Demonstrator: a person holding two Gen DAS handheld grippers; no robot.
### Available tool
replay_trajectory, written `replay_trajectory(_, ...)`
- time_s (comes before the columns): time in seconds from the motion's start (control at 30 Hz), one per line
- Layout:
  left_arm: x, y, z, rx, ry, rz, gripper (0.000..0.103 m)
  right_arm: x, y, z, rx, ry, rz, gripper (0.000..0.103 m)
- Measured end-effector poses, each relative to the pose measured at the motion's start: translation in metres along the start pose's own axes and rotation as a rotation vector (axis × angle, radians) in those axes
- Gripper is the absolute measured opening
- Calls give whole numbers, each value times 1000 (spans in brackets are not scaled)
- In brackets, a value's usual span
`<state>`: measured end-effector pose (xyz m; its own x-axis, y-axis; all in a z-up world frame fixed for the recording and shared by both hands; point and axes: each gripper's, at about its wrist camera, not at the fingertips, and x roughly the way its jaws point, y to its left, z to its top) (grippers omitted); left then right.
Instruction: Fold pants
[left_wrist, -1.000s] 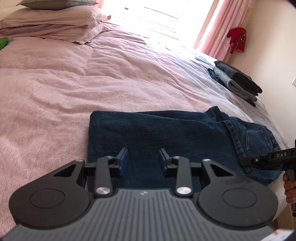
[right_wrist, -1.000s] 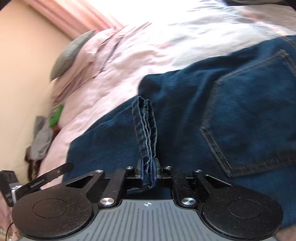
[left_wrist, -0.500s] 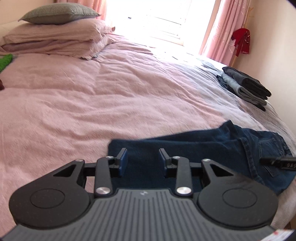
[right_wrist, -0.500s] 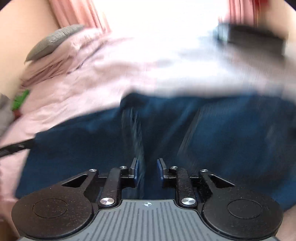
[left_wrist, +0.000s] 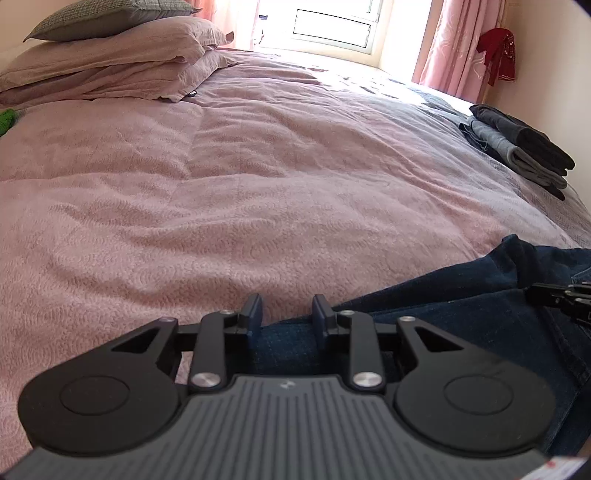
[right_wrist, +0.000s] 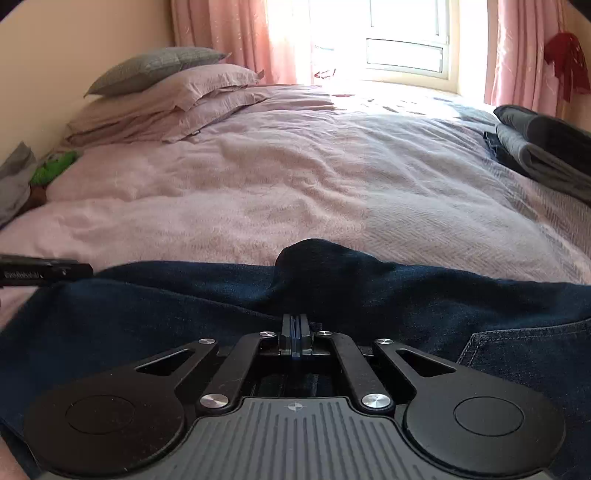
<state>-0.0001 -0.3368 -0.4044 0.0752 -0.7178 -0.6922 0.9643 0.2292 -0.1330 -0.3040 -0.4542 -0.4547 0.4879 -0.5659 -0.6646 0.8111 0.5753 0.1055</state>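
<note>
The right tool (right_wrist: 294, 332) a second ago pinched a doubled denim edge of the jeans (right_wrist: 221, 317); it let go, and its jaws have just clenched again with nothing between the pads, blue faces pressed together. It has also rolled level and drawn back toward the near edge of the bed (right_wrist: 295, 184). The left tool (left_wrist: 286, 312) has slid back too and sits over the jeans' left end, where the near edge of the denim lies below its fingers; its jaws have just narrowed a little but remain apart and grip nothing.

The jeans lie on the bed's near side as a long dark band, pocket end toward the right, well short of the stack of folded clothes (left_wrist: 517, 147) near the window (left_wrist: 332, 26).

Judging from this, one fold has been laid down and both tools are resetting; a further fold lengthwise probably remains.
</note>
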Motion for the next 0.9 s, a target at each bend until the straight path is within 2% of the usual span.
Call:
replay_trajectory(0.1,-32,0,-3,-17,-33,5,23,-25,-10,3,38,0,-27,0)
replay_trajectory(0.2,-77,-2,-19,-33,-67,-31,24,-73,-12,-6,59,-48,36,0)
replay_trajectory(0.27,-96,-8,-37,-19,-62,-41,24,-100,-5,-20,44,-69,63,0)
replay_trajectory(0.33,-98,-14,-58,-14,-34,-41,24,-102,4,-37,28,-36,48,0)
replay_trajectory(0.4,-92,-18,-73,-33,-12,-11,24,-85,8,-51,29,46,19,0)
replay_trajectory(0.47,-101,-24,-76,-38,-25,21,25,-85,12,-58,33,11,8,0)
replay_trajectory(0.5,-108,-27,-75,-42,-33,28,28,-91,13,-56,44,14,4,0)
replay_trajectory(0.57,-123,-31,-75,-50,-57,26,37,-109,7,-54,111,10,26,0)
replay_trajectory(0.6,-131,-32,-75,-52,-66,28,38,-120,0,-56,154,-3,38,0)
replay_trajectory(0.67,-143,-34,-80,-46,-87,14,38,-143,-23,-66,268,-39,51,7)
replay_trajectory(0.73,-143,-34,-87,-37,-70,4,38,-164,-52,-82,390,-70,30,29)
replay_trajectory(0.77,-136,-34,-91,-28,-36,18,38,-172,-67,-91,455,-84,13,33)
replay_trajectory(0.83,-123,-35,-102,-3,-1,55,39,-185,-94,-106,554,-114,11,35)
replay_trajectory(0.9,-127,-35,-101,-20,-7,63,38,-195,-120,-115,655,-125,37,36)
